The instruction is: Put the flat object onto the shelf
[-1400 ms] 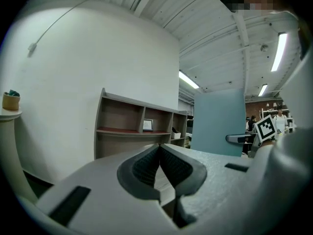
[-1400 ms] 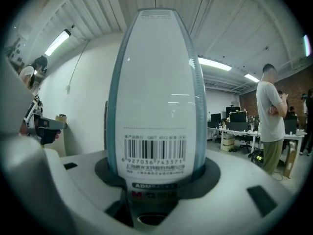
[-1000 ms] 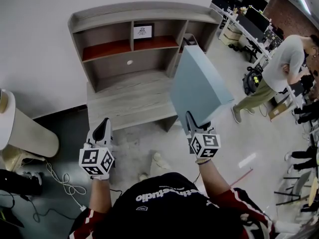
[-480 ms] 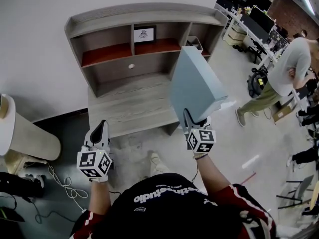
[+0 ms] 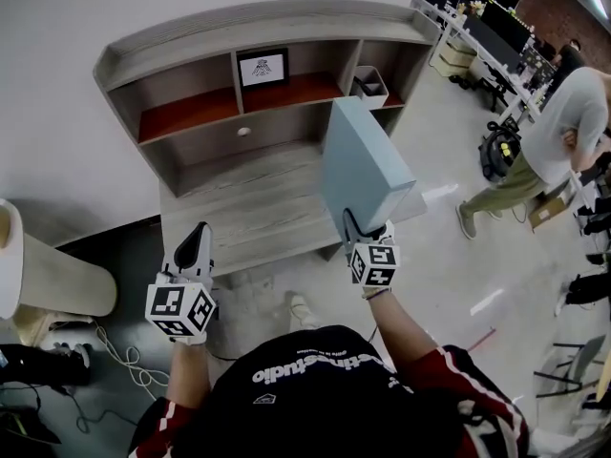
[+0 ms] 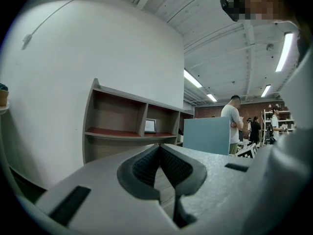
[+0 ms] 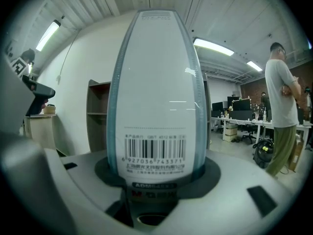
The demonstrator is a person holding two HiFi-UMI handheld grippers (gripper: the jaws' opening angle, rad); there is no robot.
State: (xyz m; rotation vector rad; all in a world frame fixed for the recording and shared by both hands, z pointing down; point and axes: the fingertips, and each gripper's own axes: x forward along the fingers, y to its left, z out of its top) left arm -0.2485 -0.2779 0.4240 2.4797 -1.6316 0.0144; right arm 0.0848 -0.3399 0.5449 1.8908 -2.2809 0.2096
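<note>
A flat pale blue box (image 5: 363, 172) stands on edge in my right gripper (image 5: 366, 232), whose jaws are shut on its lower edge. In the right gripper view its white barcode edge (image 7: 155, 97) fills the middle between the jaws. The box hangs above the right end of the grey wooden shelf unit's (image 5: 239, 208) lower surface. That box (image 6: 206, 135) also shows in the left gripper view, right of the shelf unit (image 6: 117, 126). My left gripper (image 5: 195, 248) is shut and empty, near the unit's front left corner.
A small framed picture (image 5: 263, 68) and a small box (image 5: 368, 86) stand in the upper shelf compartments. A person (image 5: 554, 132) stands at the right, near a bag (image 5: 498, 149) and desks. A cream round object (image 5: 52, 270) and cables (image 5: 124, 365) lie at the left.
The right gripper with the blue box has drifted a little left and forward toward the shelf unit. The left gripper has barely moved.
</note>
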